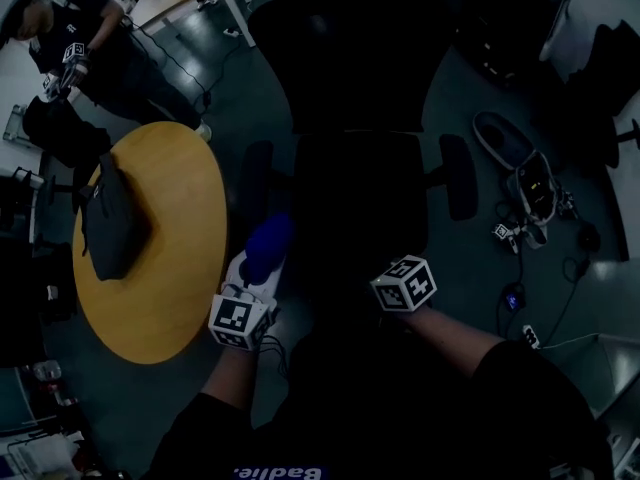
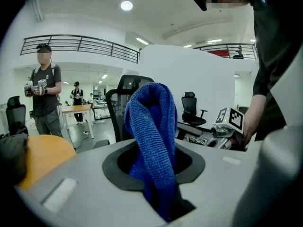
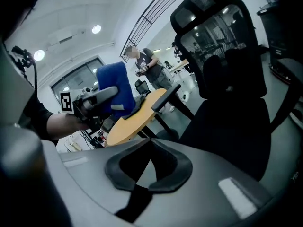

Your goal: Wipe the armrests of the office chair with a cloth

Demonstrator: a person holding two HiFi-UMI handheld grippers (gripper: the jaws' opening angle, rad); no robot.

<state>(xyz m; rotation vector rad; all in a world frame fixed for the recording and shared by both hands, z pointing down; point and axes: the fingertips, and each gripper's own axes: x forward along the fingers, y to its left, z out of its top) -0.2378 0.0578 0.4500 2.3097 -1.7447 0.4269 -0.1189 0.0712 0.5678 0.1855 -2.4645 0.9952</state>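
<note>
left gripper (image 2: 154,145): fingers pinching the blue cloth (image 2: 152,112), a fold stands up out of them, rest hangs down past the fingers
cloth sits off the front-left corner of the office chair (image 1: 360,198), on the person's side of the chair's left armrest (image 1: 258,173)
right gripper view shows the cloth beside that armrest with a gap, not on it
contact not clear from the head view, too dark there

right gripper (image 3: 151,141): fingers pressed together, nothing between them
it hangs off the chair's front edge, toward the right armrest (image 1: 460,176), apart from it
its camera looks at the chair's seat and mesh back

both grippers are in front of the chair, side by side, well apart from each other
chair faces the person, back upright, both armrests out to the sides of the seat

round yellow desk (image 1: 170,298) stands left of the chair, just beside the left armrest
dark bag (image 1: 110,223) lies on the desk, on the side away from the chair
second person (image 1: 90,28) stands beyond the desk, far left of the chair, holding their own pair of grippers
cables and small gear lie on the floor right of the chair
</note>
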